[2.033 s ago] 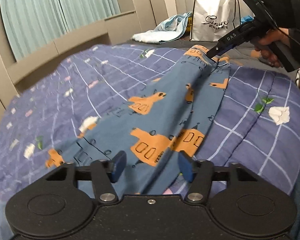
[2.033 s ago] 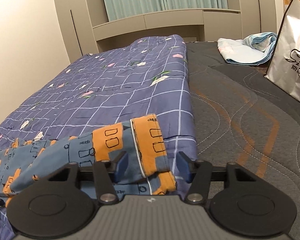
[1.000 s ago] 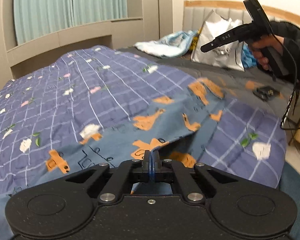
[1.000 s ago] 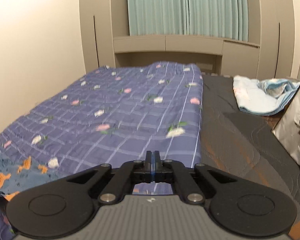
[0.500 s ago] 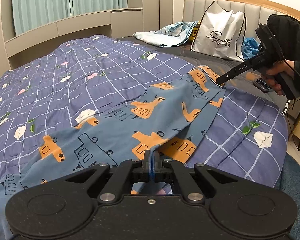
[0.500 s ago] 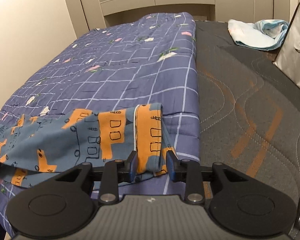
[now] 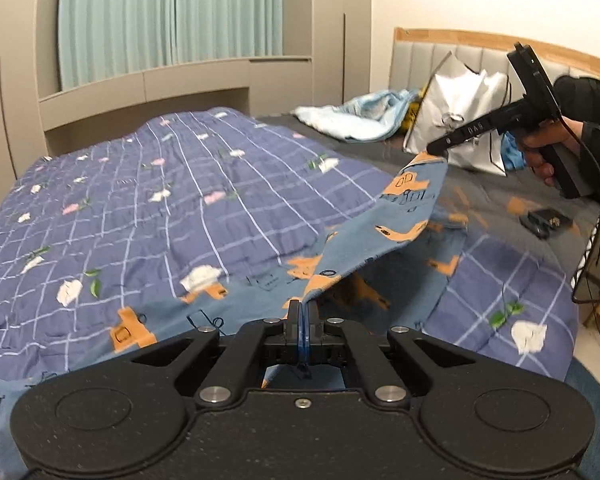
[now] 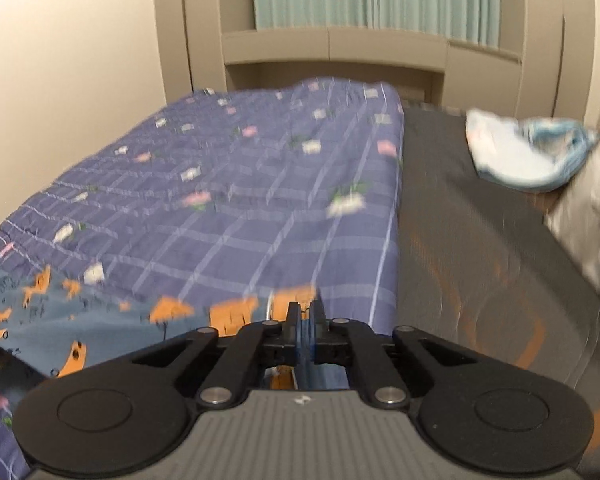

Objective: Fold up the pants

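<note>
The pants (image 7: 396, 216) were held lifted over the quilt (image 7: 148, 208): one edge pinched in the left gripper (image 7: 300, 316) at 6 o'clock, the cuff clamped by the right gripper (image 7: 438, 148) at 2 o'clock.

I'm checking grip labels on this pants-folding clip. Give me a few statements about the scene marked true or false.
1. The left gripper is shut on the pants. True.
2. The right gripper hangs free of the pants. False: it pinches their lifted far edge.
3. A white bag stands by the headboard. True.
4. The pants lie flat on the quilt. False: one edge is raised between the grippers.
</note>
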Demonstrator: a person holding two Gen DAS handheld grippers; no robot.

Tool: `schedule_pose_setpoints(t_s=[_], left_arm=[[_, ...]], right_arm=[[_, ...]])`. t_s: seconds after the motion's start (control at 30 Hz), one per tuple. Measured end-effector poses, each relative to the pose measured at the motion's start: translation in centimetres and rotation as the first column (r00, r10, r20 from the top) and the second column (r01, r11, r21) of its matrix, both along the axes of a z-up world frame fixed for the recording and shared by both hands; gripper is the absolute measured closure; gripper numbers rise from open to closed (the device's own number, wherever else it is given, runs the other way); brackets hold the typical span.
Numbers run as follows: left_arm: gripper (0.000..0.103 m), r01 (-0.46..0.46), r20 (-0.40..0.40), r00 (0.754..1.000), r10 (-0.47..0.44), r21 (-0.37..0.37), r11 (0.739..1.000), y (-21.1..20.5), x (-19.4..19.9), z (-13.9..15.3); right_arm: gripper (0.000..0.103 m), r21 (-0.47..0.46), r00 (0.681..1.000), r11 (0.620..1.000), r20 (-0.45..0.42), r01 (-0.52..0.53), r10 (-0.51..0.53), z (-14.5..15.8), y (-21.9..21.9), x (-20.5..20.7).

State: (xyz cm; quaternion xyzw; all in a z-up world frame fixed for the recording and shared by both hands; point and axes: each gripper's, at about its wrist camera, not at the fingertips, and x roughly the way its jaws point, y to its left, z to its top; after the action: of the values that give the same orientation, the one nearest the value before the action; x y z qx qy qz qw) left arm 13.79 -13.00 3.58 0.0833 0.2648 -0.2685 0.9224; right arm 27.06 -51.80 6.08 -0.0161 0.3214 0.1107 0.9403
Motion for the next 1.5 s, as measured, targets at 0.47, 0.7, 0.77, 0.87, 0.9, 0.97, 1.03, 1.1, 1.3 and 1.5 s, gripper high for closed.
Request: schedule_pose_setpoints(t_s=[0.47,0.7,0.77,0.87,0.9,0.97,1.03,1.1,1.3,1.5], left_arm=[[0.103,0.085,-0.114,0.991,-0.077,0.067,0.994,-1.7,-1.2,-4.2],[0.085,0.091,-0.17,0.982,-0.081,0.054,0.994,-1.7,-0.9,-5.7],[0.063,0.077,-0.169,0.983,-0.068,0.043,0.996,-1.6,-0.9,-5.4],[0.028,0.011,-0.139,0.99,-0.006,0.038,0.999,-0.9,-0.8,-4.6],[0.025,-0.005,-0.13,0.991,0.009,0.034,0.999,-0.7,-0.7,-4.2],[0.015,-0.049,-0.115,0.992,0.053,0.033,0.998,-0.1,-0.4,-3.6],[0.004,-0.115,-0.083,0.989,0.118,0.049,0.992,0.5,-0.2,-3.0],[0.001,-0.163,-0.043,0.985,0.166,0.067,0.984,1.1,-0.2,-2.5],[0.001,-0.318,0.014,0.948,0.319,0.14,0.938,4.7,-0.1,-1.3],[0.001,-0.476,0.05,0.879,0.474,0.146,0.867,10.9,-1.2,0.4]], right_arm=[[0.099,-0.092,1.0,0.996,-0.03,-0.009,0.006,-0.7,0.3,-0.8],[0.097,-0.107,0.989,0.994,-0.146,0.019,-0.035,-5.6,-1.1,-2.6],[0.09,-0.124,0.988,0.992,-0.147,0.029,-0.047,-6.1,-1.2,-3.0],[0.057,-0.135,0.991,0.99,-0.113,0.051,-0.066,-5.8,-0.6,-3.1],[0.043,-0.133,0.993,0.99,-0.098,0.052,-0.065,-5.7,-0.2,-3.3],[0.035,-0.132,0.996,0.99,-0.07,0.041,-0.051,-5.6,0.9,-3.5],[0.023,-0.141,0.998,0.99,-0.052,0.023,-0.031,-5.7,2.2,-3.5],[0.015,-0.151,0.999,0.988,-0.031,0.013,-0.018,-6.1,3.6,-3.6],[0.006,-0.194,0.997,0.981,-0.069,0.002,-0.016,-8.9,6.3,-3.0],[0.001,-0.18,0.999,0.983,-0.023,0.023,-0.028,-7.8,8.0,-3.4]])
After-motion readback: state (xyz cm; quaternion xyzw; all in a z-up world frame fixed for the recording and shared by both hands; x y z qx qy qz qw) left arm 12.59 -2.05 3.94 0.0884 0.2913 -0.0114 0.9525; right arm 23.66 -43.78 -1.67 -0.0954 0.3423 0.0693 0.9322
